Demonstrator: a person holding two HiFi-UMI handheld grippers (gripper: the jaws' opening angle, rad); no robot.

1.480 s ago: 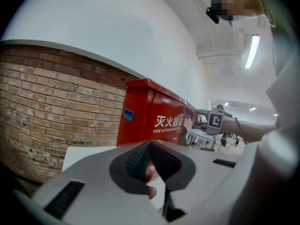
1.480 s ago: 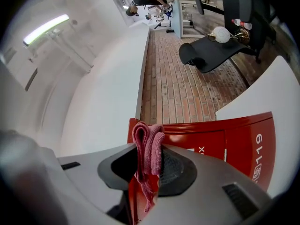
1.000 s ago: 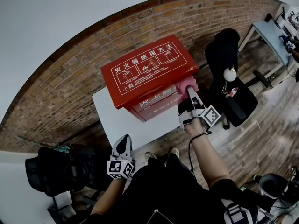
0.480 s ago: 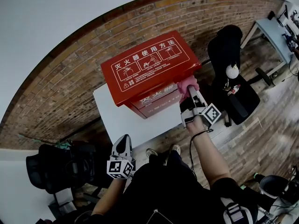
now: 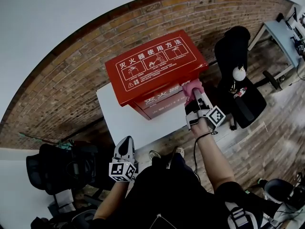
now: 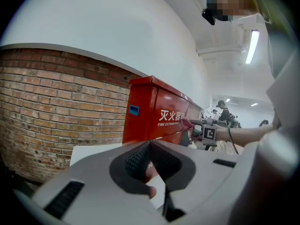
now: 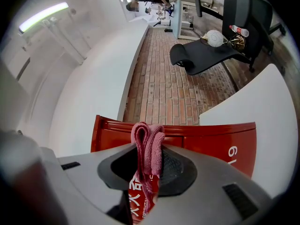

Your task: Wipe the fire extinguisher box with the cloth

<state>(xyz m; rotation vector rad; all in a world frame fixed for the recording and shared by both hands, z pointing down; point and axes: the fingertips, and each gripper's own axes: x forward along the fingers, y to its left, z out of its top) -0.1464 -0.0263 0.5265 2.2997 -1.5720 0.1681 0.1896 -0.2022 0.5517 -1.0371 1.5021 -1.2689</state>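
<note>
In the head view, the red fire extinguisher box point(image 5: 155, 73) stands on the white tabletop point(image 5: 128, 123), with your right gripper point(image 5: 195, 91) at its front face and your left gripper point(image 5: 125, 151) held low, well apart. In the left gripper view, your jaws are together with nothing between them. In the right gripper view, your jaws pinch the pink cloth point(image 7: 147, 146) (folded over) at the box's front.

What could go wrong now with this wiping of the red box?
Little of the folded pink cloth sticks out of the right gripper, so its jaws might scrape the red metal fire extinguisher box. The left gripper hangs away, steadying nothing; the box might shift.
</note>
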